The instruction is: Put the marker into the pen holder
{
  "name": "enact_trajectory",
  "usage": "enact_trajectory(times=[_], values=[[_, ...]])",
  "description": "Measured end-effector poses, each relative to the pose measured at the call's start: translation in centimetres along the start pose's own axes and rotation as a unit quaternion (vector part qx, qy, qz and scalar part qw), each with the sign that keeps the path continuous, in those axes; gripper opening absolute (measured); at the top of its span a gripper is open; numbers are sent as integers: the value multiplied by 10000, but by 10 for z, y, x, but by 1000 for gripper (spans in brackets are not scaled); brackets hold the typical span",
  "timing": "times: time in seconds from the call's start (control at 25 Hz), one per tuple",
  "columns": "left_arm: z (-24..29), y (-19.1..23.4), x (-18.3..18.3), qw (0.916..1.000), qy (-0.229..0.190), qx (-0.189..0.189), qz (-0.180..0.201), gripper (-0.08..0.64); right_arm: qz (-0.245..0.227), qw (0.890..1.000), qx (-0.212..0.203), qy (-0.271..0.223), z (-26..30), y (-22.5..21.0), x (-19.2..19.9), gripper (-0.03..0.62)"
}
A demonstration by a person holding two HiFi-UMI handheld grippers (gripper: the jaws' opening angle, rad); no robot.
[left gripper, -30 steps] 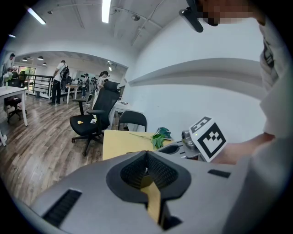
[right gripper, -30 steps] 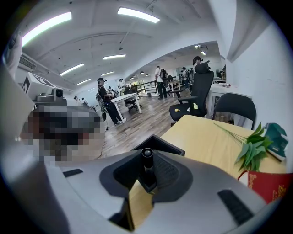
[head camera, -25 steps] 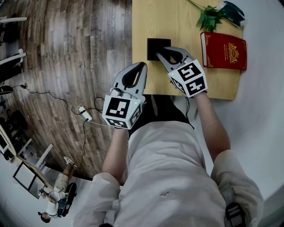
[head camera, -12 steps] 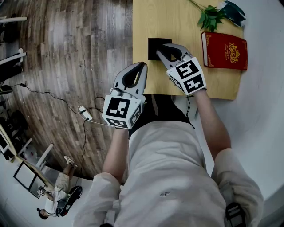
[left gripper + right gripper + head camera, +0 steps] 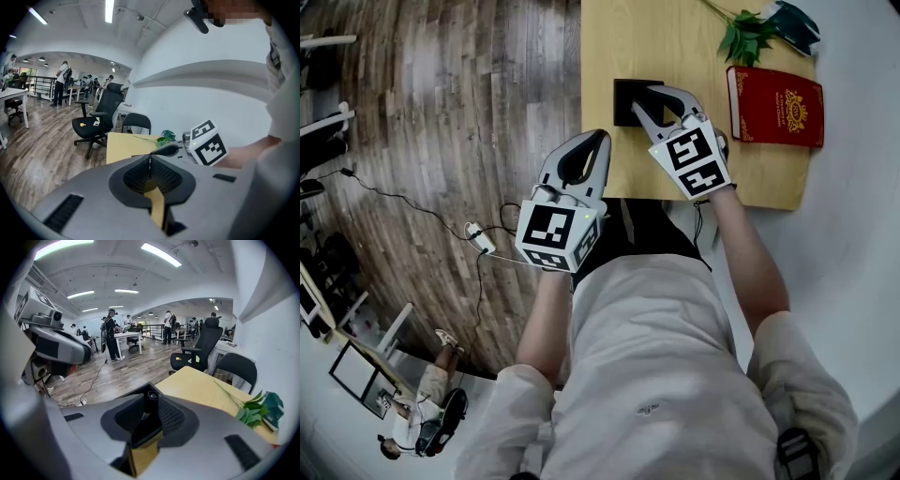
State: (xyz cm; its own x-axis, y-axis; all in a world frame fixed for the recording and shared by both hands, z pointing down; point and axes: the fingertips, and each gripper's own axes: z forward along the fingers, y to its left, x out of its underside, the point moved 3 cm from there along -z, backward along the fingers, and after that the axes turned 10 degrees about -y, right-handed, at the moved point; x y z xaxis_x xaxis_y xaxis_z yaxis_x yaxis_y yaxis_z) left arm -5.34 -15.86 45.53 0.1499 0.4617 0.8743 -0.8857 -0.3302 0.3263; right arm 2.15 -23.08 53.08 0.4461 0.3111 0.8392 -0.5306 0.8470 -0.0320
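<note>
A black pen holder [image 5: 622, 105] stands near the front edge of the yellow table [image 5: 675, 37]. My right gripper [image 5: 645, 92] hangs over it, pointing down into it. In the right gripper view a black marker [image 5: 149, 407] stands upright between the jaws, its lower end inside the holder [image 5: 148, 433]. The right jaws [image 5: 152, 395] have just been opening and stand apart around the marker. My left gripper [image 5: 602, 137] waits just off the table's front left edge, shut on nothing; its tips [image 5: 150, 158] meet.
A red book [image 5: 775, 107] lies at the table's right side, with a green plant sprig [image 5: 741, 37] behind it. A power strip and cable [image 5: 478, 239] lie on the wooden floor to the left. Office chairs [image 5: 96, 123] stand beyond the table.
The right gripper has rolled a little over the holder, so its marker cube faces differently. The left gripper has stayed where it was.
</note>
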Motion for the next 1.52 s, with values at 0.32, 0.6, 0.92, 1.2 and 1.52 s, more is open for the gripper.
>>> enact_trajectory(times=[0.32,0.6,0.92,1.2,1.52], values=[[0,0,-2,10000,-9,26,6,12,-206,9997,119,13,1,-3,0,100],[1,-1,0,10000,1,23,9,12,-244,9995,172,37,2,-8,1,111],[1,-1,0,10000,8,15,8,12,-279,9994,217,29,2,-10,1,129],[3,-3,-1,10000,7,9,13,12,-280,9993,247,14,1,-14,-1,132],[1,-5,0,10000,17,-30,15,12,-289,9993,231,-60,-4,-14,-4,132]])
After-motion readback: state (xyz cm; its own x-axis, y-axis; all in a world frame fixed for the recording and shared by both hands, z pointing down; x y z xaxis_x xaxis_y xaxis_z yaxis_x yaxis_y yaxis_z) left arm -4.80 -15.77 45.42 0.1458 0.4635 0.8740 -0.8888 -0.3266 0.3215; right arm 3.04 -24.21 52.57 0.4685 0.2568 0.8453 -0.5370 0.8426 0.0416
